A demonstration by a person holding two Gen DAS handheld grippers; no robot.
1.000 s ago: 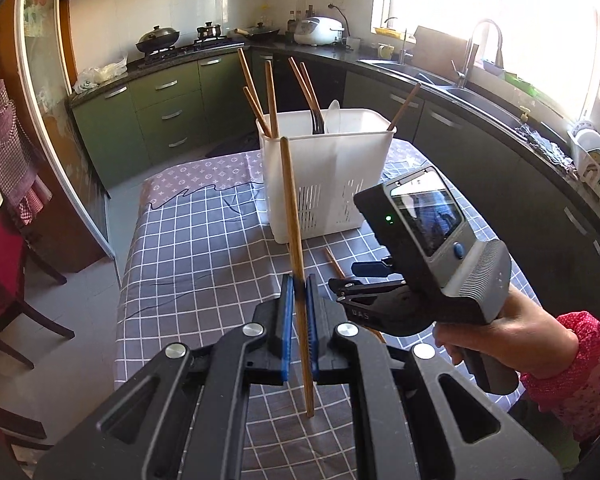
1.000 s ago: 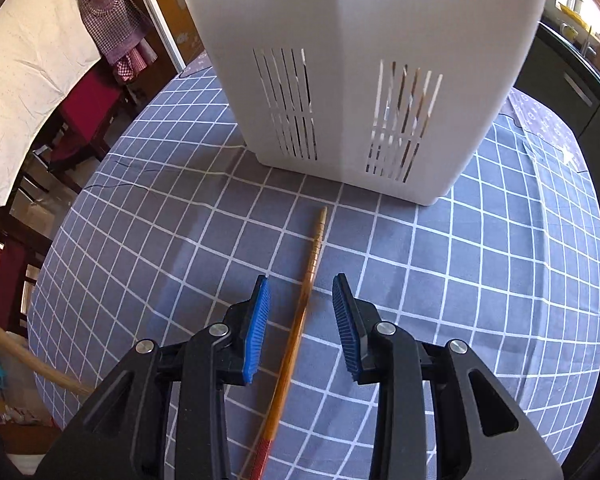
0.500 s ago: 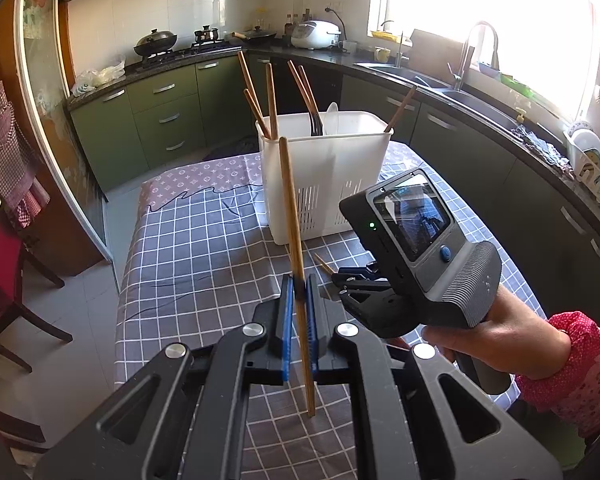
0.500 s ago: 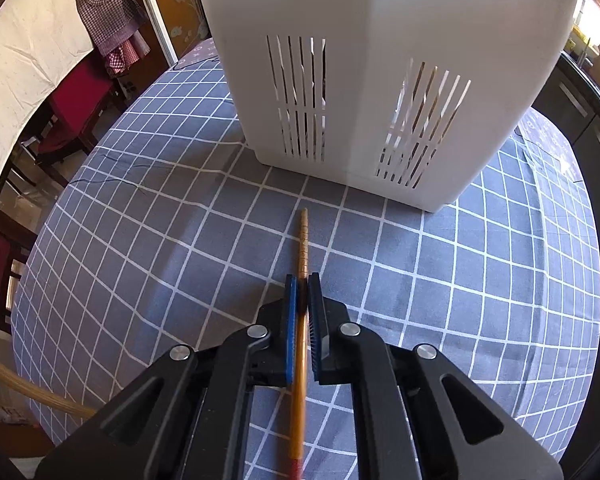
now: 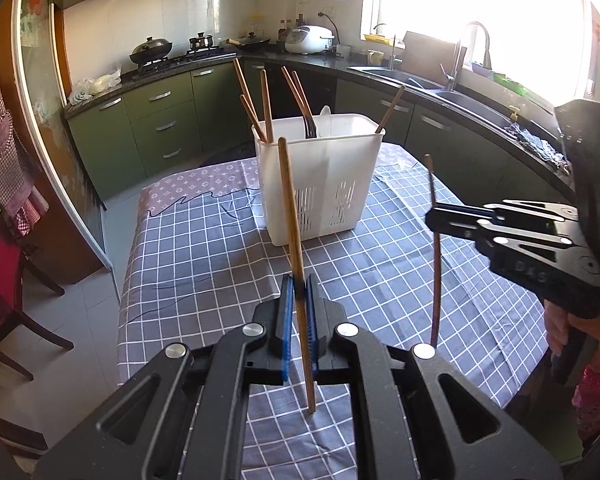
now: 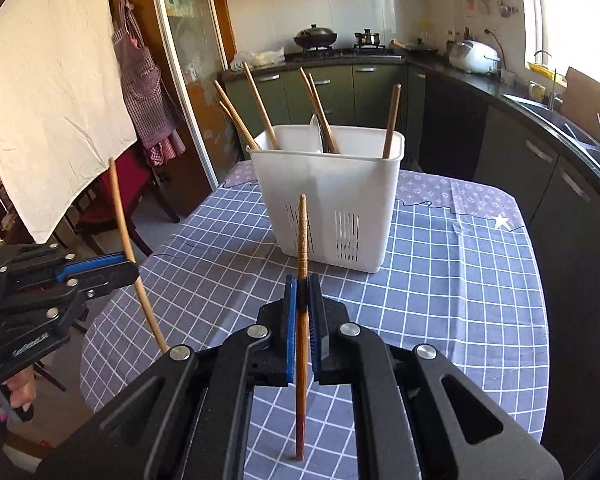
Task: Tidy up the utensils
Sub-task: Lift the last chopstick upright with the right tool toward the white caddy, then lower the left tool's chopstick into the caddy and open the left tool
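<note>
A white slotted utensil holder stands on the checked tablecloth and holds several wooden chopsticks, a dark utensil and a white spoon. It also shows in the right wrist view. My left gripper is shut on a wooden chopstick, held upright in front of the holder. My right gripper is shut on a darker chopstick with a reddish lower end, held upright above the table. The left wrist view shows the right gripper and its chopstick off to the right.
The table's edges drop to the floor on the left, where dark chairs stand. Green cabinets and a dark counter with a sink run behind and to the right. A white cloth hangs at the left.
My right gripper closed on the chopstick lying on the table, then lifted it upright and pulled back from the holder. My left gripper still holds its chopstick.
</note>
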